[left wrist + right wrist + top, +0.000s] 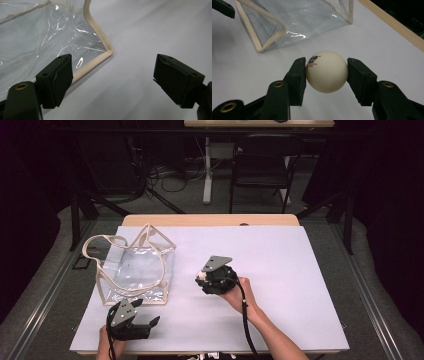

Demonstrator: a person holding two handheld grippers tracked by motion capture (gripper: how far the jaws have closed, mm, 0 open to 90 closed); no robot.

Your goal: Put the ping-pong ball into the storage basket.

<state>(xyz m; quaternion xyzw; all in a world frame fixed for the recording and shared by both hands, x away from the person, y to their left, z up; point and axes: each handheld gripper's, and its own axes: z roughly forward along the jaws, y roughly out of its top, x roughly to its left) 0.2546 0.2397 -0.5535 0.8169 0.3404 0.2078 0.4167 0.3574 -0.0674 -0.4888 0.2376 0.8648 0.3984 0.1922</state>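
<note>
At about eight o'clock on the white-covered desk (280, 285), the left gripper (152, 322) rests low near the front edge, its fingers (56, 77) spread wide with nothing between them. Just beyond it, toward ten o'clock, lies the clear bag (135, 270) with beige trim and looped handles; in the left gripper view its beige corner (107, 51) sits just ahead of one finger, apart from it. Near the desk's centre, at four o'clock from the bag and well apart from it, the right gripper (201, 276) pinches a white ball (327, 71) with red and black print, both fingers (298, 77) pressing its sides, above the desk cover.
</note>
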